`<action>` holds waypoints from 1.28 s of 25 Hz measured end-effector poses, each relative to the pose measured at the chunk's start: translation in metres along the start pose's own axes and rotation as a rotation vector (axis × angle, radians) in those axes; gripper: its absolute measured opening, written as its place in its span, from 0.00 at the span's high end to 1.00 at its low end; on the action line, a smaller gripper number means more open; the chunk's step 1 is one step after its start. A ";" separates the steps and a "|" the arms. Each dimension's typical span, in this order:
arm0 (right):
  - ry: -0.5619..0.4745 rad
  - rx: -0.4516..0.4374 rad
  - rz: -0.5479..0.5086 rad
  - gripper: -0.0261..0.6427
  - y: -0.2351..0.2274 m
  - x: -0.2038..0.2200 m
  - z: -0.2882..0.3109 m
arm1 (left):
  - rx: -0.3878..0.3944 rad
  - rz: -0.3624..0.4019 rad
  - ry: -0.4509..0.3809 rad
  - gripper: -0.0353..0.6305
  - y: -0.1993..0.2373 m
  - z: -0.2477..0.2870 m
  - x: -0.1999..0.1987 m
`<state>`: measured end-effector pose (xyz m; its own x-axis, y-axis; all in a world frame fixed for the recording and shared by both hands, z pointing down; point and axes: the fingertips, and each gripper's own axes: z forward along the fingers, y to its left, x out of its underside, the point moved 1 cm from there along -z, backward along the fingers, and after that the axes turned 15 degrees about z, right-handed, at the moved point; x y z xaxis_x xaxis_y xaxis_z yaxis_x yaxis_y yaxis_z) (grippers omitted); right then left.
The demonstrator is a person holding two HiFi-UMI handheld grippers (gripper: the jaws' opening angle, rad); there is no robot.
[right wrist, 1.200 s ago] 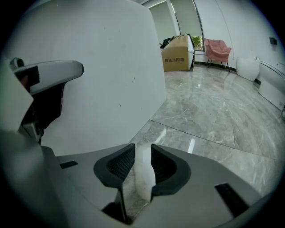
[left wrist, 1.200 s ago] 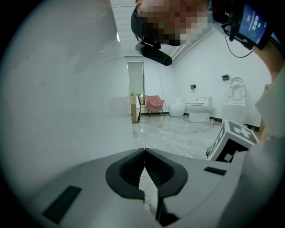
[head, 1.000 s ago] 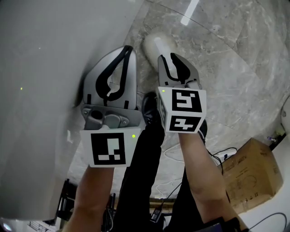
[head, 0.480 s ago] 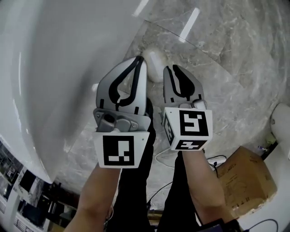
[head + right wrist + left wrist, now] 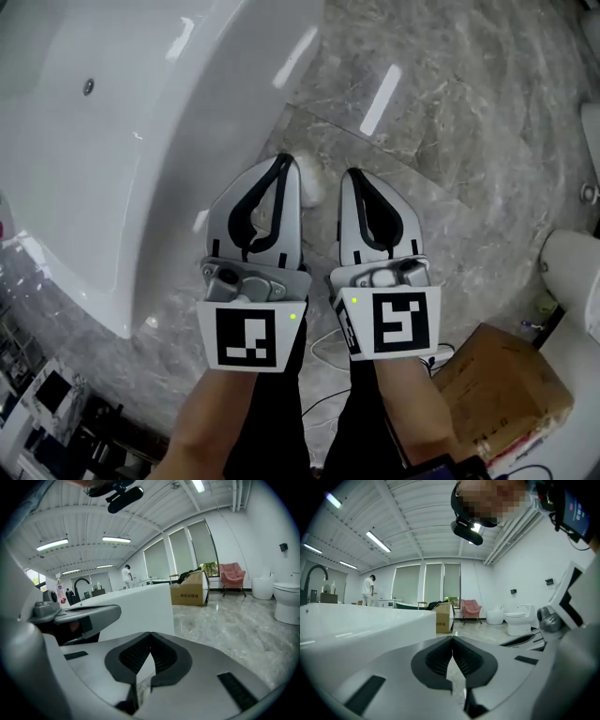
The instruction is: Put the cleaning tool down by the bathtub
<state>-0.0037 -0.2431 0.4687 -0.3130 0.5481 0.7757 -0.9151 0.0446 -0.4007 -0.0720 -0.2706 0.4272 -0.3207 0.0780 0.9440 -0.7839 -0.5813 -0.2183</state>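
Beside the bathtub (image 5: 141,187), both forearms (image 5: 220,412) are stretching forward side by side; left gripper (image 5: 284,161) and right gripper (image 5: 352,174) are clenching empty, the right's jaws just closed.

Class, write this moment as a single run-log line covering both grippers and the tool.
left gripper: jaws shut, empty | right gripper: jaws just closed, empty | cleaning tool: on floor near bathtub

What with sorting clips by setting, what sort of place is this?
Probably a bathroom-fittings showroom: a white freestanding bathtub on a grey marble floor, and a white ceramic toilet standing out in the same open hall.
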 end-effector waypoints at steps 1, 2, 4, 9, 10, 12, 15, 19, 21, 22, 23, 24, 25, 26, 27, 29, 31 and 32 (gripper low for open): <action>-0.020 -0.003 -0.009 0.94 0.002 -0.011 -0.007 | -0.007 0.001 -0.012 0.92 0.001 0.001 -0.011; -0.039 -0.004 -0.014 0.94 0.004 -0.021 -0.013 | -0.013 0.002 -0.023 0.92 0.002 0.001 -0.021; -0.070 -0.003 -0.013 0.94 0.005 -0.037 -0.024 | -0.024 0.009 -0.039 0.92 0.001 -0.001 -0.038; -0.120 -0.002 -0.007 0.94 0.006 -0.064 -0.045 | -0.036 0.024 -0.049 0.92 -0.004 -0.007 -0.064; -0.127 -0.003 -0.011 0.94 0.007 -0.068 -0.049 | -0.038 0.027 -0.050 0.92 -0.003 -0.008 -0.067; -0.140 -0.004 -0.021 0.94 0.010 -0.074 -0.055 | -0.043 0.031 -0.053 0.92 -0.002 -0.009 -0.074; -0.155 0.002 -0.021 0.94 0.009 -0.079 -0.061 | -0.045 0.038 -0.063 0.92 -0.002 -0.011 -0.082; -0.170 0.009 -0.029 0.94 0.007 -0.078 -0.066 | -0.032 0.052 -0.070 0.92 -0.009 -0.012 -0.085; -0.167 0.008 -0.036 0.94 0.007 -0.076 -0.067 | -0.030 0.052 -0.072 0.92 -0.012 -0.014 -0.084; -0.169 0.007 -0.034 0.94 0.006 -0.075 -0.068 | -0.030 0.051 -0.074 0.92 -0.013 -0.015 -0.083; -0.174 0.006 -0.029 0.94 0.006 -0.075 -0.068 | -0.030 0.050 -0.075 0.92 -0.013 -0.015 -0.083; -0.179 0.005 -0.025 0.94 0.006 -0.075 -0.068 | -0.031 0.049 -0.075 0.92 -0.014 -0.016 -0.082; -0.182 0.005 -0.024 0.94 0.006 -0.075 -0.069 | -0.031 0.049 -0.076 0.92 -0.015 -0.017 -0.081; -0.184 0.003 -0.025 0.94 0.006 -0.075 -0.070 | -0.032 0.049 -0.077 0.92 -0.015 -0.017 -0.081; -0.186 0.002 -0.026 0.94 0.006 -0.075 -0.070 | -0.033 0.049 -0.078 0.92 -0.015 -0.017 -0.081; -0.186 0.001 -0.029 0.94 0.006 -0.075 -0.070 | -0.032 0.048 -0.078 0.92 -0.016 -0.017 -0.081; -0.183 0.001 -0.027 0.94 0.006 -0.074 -0.070 | -0.030 0.049 -0.077 0.92 -0.017 -0.016 -0.080; -0.182 0.001 -0.026 0.94 0.006 -0.073 -0.070 | -0.029 0.050 -0.078 0.92 -0.017 -0.017 -0.079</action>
<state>0.0313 -0.2250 0.3753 -0.3297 0.3866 0.8613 -0.9238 0.0559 -0.3787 -0.0422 -0.2537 0.3518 -0.3188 -0.0143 0.9477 -0.7831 -0.5592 -0.2719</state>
